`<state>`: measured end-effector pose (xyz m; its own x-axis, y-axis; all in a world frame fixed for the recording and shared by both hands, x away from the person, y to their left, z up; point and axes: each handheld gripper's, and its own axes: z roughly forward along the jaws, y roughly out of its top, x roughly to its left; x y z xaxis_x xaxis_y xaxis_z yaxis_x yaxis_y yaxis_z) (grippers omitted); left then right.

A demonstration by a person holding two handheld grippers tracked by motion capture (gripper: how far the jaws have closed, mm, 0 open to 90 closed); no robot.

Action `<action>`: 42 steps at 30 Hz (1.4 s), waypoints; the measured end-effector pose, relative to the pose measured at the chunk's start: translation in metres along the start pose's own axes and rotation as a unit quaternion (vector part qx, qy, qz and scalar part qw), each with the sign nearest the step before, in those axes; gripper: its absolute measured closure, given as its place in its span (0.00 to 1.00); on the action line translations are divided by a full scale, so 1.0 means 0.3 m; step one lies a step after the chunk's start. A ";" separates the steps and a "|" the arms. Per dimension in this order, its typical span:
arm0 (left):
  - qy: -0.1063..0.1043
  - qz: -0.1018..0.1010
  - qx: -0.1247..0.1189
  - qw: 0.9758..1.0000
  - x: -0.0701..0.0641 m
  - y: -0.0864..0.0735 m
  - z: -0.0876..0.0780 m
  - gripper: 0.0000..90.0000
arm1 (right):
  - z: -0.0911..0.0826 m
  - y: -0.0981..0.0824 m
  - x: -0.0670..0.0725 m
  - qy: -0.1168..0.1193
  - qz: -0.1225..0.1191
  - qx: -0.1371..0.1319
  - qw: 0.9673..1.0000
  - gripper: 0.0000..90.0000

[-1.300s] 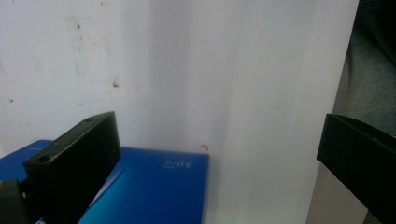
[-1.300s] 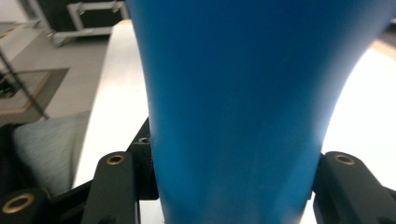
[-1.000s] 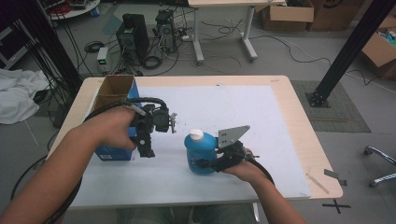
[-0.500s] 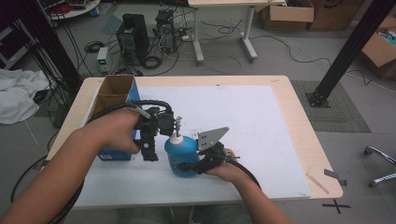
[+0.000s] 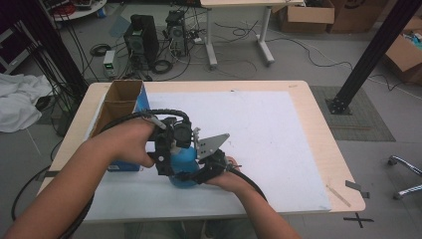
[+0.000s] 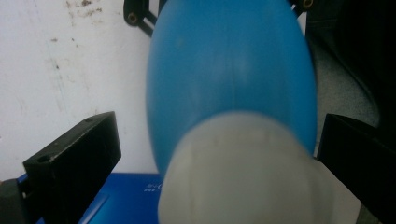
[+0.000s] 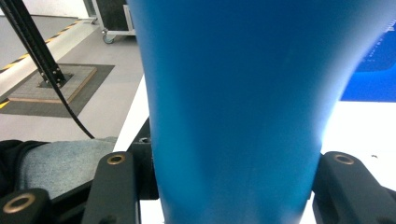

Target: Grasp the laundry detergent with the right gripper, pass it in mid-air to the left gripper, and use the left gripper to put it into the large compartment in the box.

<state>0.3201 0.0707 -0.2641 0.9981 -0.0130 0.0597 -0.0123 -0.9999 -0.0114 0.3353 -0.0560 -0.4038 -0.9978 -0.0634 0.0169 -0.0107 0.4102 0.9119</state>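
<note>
Near the worktop (image 5: 278, 124) front edge: blue plastic bottle with white cap (image 5: 183, 162), now shifted leftward, clamped by the right hand-held gripper (image 5: 191, 175); left hand-held gripper (image 5: 169, 158) brought over the cap, jaws spread, apparently for unscrewing.

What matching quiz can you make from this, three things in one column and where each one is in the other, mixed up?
Things:
1. blue bottle
2. cardboard box
3. white cap

Places:
A. at the table's far left corner
B. on top of the bottle, between the left gripper's open jaws
C. clamped in the right gripper

Pairs: 1-C, 2-A, 3-B
</note>
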 end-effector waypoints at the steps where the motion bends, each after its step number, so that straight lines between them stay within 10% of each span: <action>1: 0.001 0.002 0.002 1.000 -0.002 0.003 -0.001 0.00 | 0.003 0.002 0.001 0.001 -0.001 -0.001 1.000 0.50; 42: 0.014 -0.005 0.012 1.000 -0.006 0.033 -0.003 0.25 | 0.017 0.018 0.001 0.003 -0.002 -0.006 1.000 0.50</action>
<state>0.3183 0.0609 -0.2634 0.9961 -0.0031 0.0886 0.0001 -0.9994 -0.0352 0.3345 -0.0492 -0.4011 -0.9975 -0.0698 0.0149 -0.0143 0.3996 0.9166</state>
